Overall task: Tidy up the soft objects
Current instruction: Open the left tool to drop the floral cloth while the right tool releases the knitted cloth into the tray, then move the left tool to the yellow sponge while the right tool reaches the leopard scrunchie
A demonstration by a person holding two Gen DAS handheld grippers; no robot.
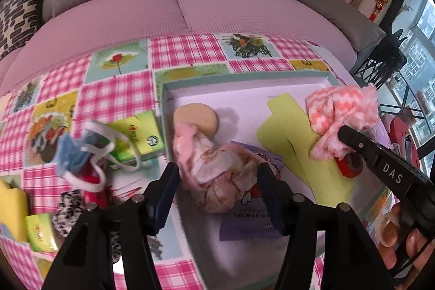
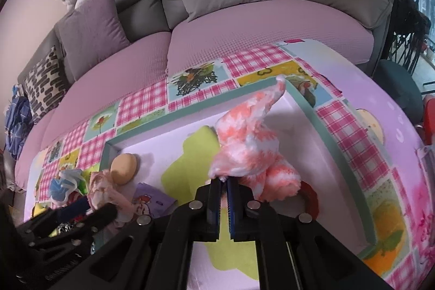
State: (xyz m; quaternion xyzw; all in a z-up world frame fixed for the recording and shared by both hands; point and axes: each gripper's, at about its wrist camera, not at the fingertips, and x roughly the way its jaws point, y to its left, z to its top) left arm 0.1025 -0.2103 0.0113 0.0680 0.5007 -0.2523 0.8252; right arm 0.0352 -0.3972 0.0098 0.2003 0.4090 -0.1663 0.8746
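A: Left of the teal-rimmed tray, what sits loose on the checked cloth?

B: A yellow sponge, a spotted scrunchie, a blue face mask with white loops, and a green tissue pack. All still outside the tray.

A: And the left gripper?

B: Just inside the tray's left wall. Its 2 fingers are spread wide, 1 on each side of a crumpled pale pink cloth. I can't tell if the pads touch it. The bundle's long axis runs away from the fingers, toward a round tan puff at its far end.

A: Further right?

B: A flat yellow-green sheet on the tray floor, then the right gripper with fingers clenched on a fluffy coral-and-white towel, hanging above the tray's right part. A red ring lies under it.

A: So which hand moves next?

B: Likely the right one lowers and lets go; the towel is limp and will slump where dropped
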